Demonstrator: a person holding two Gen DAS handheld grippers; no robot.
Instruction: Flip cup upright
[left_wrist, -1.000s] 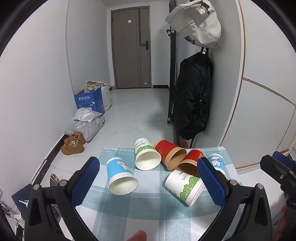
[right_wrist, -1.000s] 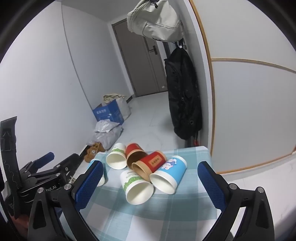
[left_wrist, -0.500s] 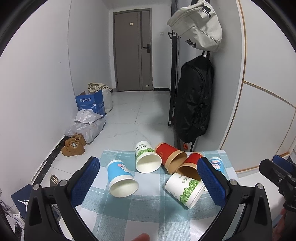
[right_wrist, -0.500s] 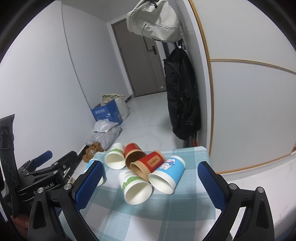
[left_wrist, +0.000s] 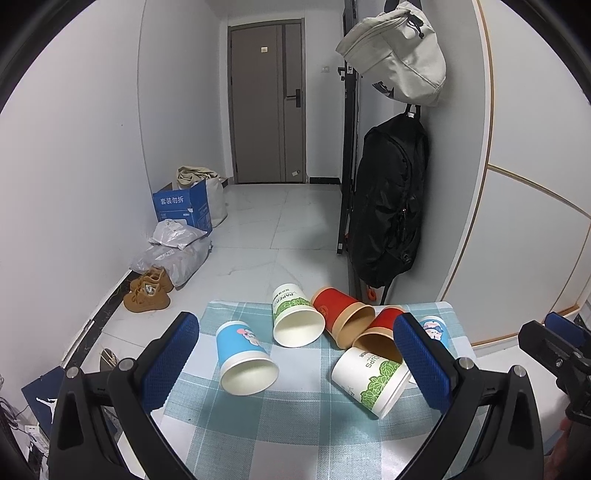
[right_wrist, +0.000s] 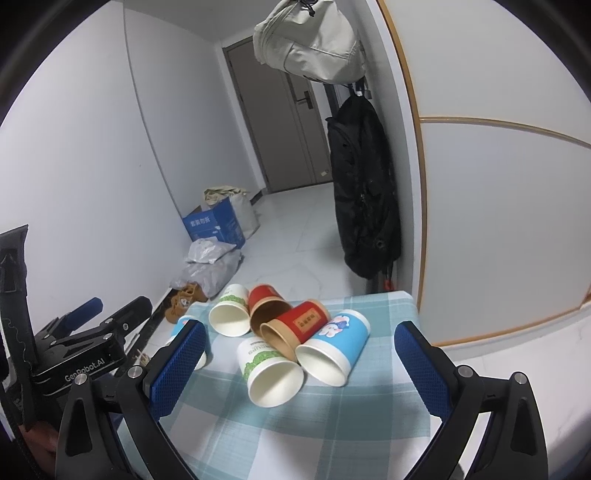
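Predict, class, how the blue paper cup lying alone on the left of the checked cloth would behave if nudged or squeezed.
The blue paper cup lies on its side, touching no other cup, so a nudge would probably roll it in a curve, since it tapers. It looks empty, so likely light. Its thin open rim would probably buckle under a hard squeeze from the left tongs, which are open.

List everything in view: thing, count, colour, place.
blue cups: two, blue cartoon print, on their sides at the cluster's two ends
green-leaf cups: two, white, lying on the cloth
red cups: two, red and kraft, lying mid-cluster
checked cloth: one, teal-white, covering the table
black backpack: one, hanging on the wall
beige bag: one, hanging above it
blue box: one, on the floor
brown shoes: pair, on the floor
left gripper: open
right gripper: open
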